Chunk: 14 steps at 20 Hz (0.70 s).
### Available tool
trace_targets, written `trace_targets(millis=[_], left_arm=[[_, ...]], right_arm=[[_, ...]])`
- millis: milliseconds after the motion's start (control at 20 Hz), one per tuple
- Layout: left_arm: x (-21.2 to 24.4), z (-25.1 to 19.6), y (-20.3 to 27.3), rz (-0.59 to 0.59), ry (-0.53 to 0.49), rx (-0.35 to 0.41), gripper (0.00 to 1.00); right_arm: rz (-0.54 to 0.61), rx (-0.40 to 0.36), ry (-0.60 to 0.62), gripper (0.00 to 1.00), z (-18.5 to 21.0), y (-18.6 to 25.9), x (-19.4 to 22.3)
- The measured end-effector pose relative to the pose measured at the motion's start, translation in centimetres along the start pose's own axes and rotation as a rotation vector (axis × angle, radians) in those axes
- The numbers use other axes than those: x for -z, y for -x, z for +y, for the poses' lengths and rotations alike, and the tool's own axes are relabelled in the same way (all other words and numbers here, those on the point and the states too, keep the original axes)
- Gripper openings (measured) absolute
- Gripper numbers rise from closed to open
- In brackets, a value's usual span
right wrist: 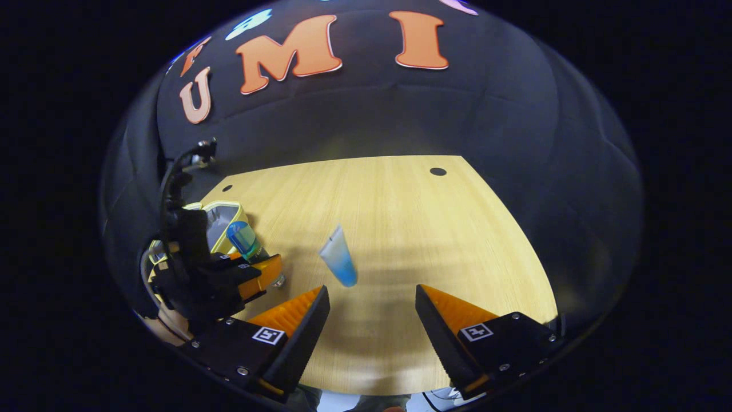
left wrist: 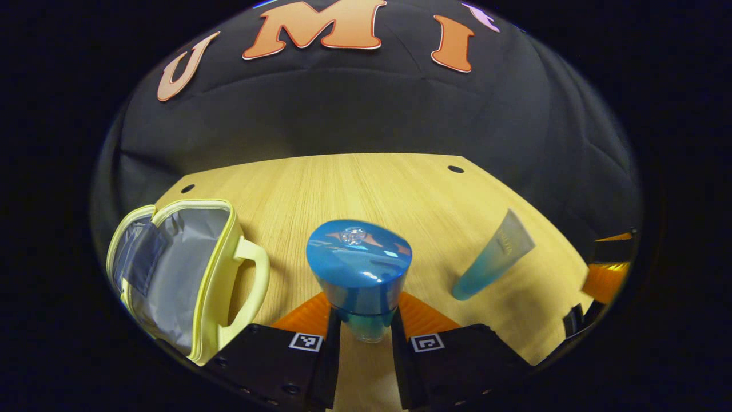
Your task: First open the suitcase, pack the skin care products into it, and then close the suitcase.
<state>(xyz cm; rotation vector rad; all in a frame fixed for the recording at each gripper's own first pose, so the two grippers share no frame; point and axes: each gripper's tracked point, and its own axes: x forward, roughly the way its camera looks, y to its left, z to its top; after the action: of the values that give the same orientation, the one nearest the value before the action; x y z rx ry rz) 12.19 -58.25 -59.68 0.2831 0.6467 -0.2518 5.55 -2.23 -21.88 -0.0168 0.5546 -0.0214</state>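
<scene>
My left gripper (left wrist: 366, 332) is shut on a blue-capped bottle (left wrist: 358, 274), held upright above the wooden table (left wrist: 366, 189). To its left lies the pale yellow suitcase (left wrist: 183, 274), open, with its grey lining and handle showing. A blue tube (left wrist: 494, 256) lies on the table to the right. In the right gripper view, my right gripper (right wrist: 372, 309) stands open above the table, with the tube (right wrist: 339, 263) just beyond its left finger. The left gripper (right wrist: 251, 274) holds the bottle (right wrist: 243, 239) beside the suitcase (right wrist: 220, 220) at the far left.
The table has two small round holes (left wrist: 456, 169) near its far corners. The black cloth wall closes in behind it. The right gripper's orange finger (left wrist: 606, 280) shows at the right edge of the left gripper view.
</scene>
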Motion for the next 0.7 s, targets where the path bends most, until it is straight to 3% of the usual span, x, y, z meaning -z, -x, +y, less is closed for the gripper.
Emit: trace_targets(millis=[300,600,700], left_arm=[[-2.2,1.9,7.7,0.005,0.064,0.043,0.41],[-3.4,7.8,14.8,-0.004,0.089,-0.052,0.41],[-3.6,9.5,15.9,-0.012,0.098,-0.088,0.41]], right_arm=[[0.049,-0.041,0.024,0.96,3.0,-5.4,0.5],[0.144,-0.029,0.011,0.95,3.4,-10.8,2.3],[0.159,-0.021,-0.037,0.88,3.4,-12.0,2.6]])
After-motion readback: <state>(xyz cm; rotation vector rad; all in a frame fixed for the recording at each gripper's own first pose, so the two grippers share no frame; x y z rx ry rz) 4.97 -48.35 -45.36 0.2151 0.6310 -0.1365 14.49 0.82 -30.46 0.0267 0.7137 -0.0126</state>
